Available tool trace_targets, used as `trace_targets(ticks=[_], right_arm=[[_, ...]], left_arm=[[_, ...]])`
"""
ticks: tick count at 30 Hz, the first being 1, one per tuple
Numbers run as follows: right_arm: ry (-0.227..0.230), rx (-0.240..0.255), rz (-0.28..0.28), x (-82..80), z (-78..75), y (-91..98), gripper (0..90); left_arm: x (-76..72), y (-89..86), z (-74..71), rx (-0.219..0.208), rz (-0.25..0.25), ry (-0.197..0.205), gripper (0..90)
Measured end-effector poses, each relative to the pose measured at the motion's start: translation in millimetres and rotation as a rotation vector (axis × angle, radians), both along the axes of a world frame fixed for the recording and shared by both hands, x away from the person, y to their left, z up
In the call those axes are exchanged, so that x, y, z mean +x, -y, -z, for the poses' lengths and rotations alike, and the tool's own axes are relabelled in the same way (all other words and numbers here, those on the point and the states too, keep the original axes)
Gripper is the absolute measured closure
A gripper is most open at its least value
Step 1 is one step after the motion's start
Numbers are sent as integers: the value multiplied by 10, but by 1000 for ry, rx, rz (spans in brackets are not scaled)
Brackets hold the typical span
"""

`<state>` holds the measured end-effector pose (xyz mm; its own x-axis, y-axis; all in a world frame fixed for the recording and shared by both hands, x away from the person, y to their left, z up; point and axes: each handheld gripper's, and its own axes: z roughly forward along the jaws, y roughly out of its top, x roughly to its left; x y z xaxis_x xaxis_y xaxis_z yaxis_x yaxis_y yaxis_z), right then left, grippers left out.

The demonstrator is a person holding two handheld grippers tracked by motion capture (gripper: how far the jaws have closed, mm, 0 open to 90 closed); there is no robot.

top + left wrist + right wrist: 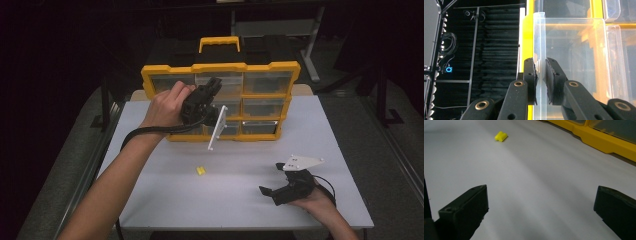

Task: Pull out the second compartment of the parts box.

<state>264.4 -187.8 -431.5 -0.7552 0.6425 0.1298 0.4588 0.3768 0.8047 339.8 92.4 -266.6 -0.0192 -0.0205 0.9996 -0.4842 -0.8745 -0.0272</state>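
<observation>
A yellow organiser with clear drawers stands upright at the back of the white table. My left gripper is raised against its middle column. In the left gripper view the left gripper is shut on the thin clear wall of a drawer, one pad on each side, with the yellow frame just to the left. A small yellow piece lies loose on the table in front of the organiser. My right gripper rests low at the front right, open, with nothing between its jaws. It faces the yellow piece.
The organiser's yellow base runs along the upper right of the right gripper view. A black case with a yellow handle sits behind the organiser. Bare table surface lies between my right gripper and the yellow piece.
</observation>
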Motion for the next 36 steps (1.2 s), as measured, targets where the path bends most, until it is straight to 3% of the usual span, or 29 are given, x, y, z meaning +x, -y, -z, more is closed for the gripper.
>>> trace_targets(ticks=[36], right_arm=[[-1,-2,-1,2,4,-7,0]], left_arm=[[-350,-62,23,7,48,33,800]])
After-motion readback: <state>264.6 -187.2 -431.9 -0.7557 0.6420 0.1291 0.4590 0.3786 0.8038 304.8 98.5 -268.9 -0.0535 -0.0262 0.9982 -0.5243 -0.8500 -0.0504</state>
